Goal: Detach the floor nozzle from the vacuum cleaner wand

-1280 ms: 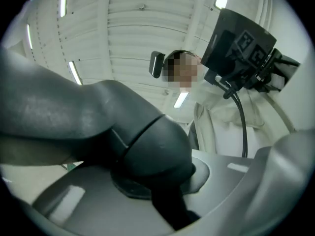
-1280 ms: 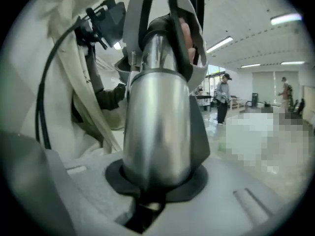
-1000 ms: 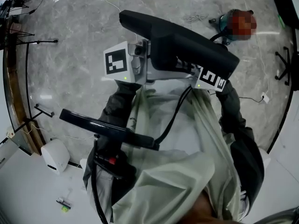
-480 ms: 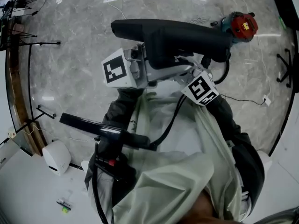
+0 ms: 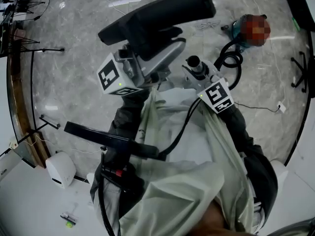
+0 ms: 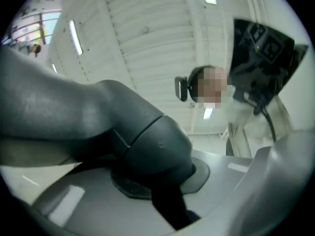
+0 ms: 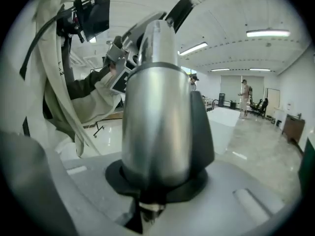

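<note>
**Ana:** Where is the nozzle [image 5: 155, 18]?

**Ben:** Up in the air, in front of the person. It is dark and long. In the head view it tilts up to the right.

**Ana:** What holds it?

**Ben:** The left hand-held gripper [image 5: 147, 65]. Its jaws pinch the nozzle by its thick grey part.

**Ana:** And the right hand-held gripper [image 5: 201, 75]?

**Ben:** Its jaws pinch the shiny wand [image 7: 155, 112].

**Ana:** Do the nozzle and the wand touch?

**Ben:** They look apart. The wand's round end sits just beside the nozzle.

**Ana:** What is down below?

**Ben:** A grey floor [image 5: 74, 82]. A black hose [image 5: 229, 58] curls near the wand.
</note>
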Tool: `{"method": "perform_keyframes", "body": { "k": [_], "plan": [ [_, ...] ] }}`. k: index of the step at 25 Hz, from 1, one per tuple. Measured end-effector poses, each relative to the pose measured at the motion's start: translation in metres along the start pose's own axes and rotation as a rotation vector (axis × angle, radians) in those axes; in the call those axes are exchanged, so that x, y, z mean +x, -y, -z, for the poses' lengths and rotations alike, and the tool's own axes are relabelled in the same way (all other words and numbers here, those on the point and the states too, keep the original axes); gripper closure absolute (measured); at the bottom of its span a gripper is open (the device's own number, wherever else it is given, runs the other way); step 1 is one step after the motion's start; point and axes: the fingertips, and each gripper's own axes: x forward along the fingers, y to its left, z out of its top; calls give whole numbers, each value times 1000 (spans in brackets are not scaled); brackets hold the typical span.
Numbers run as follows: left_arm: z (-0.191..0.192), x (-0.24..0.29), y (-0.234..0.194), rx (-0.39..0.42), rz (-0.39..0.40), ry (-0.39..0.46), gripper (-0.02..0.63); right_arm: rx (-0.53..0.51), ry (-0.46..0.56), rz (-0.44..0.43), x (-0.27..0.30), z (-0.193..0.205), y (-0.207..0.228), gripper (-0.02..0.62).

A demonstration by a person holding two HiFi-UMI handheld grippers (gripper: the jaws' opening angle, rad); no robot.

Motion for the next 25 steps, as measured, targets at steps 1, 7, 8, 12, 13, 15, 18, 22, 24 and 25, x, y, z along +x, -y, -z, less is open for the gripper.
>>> {"method": "perform_keyframes", "body": {
  "k": [1,7,8,12,13,15,18,22,24,25],
  "plan": [
    [-12,-8,-9,1,-16,28,532,4,9,21,-5,3,4,512],
    [-19,-63,-37,187,-200,-157,531,42,46,-1,-20,6,32,511],
    [-13,-70,-40,167,-226,-175,531,53,50,5,-22,4,41,511],
    [37,-96,-51,125,-354,-331,531,61,53,5,-20,-10,61,509],
    [53,-103,-53,121,-391,-386,531,53,47,-2,-18,-13,62,509],
    [82,-113,-53,89,-439,-462,531,34,33,-14,-16,-22,63,508],
    [103,-118,-48,-17,-465,-435,531,29,19,-10,-14,-31,64,508],
    [108,-122,-49,-109,-501,-360,531,51,17,-17,-14,-35,61,504],
    [106,-121,-51,-117,-501,-346,531,56,8,-33,-14,-36,59,503],
    [105,-120,-52,-119,-499,-339,531,56,1,-40,-13,-35,58,503]
  ]
}}
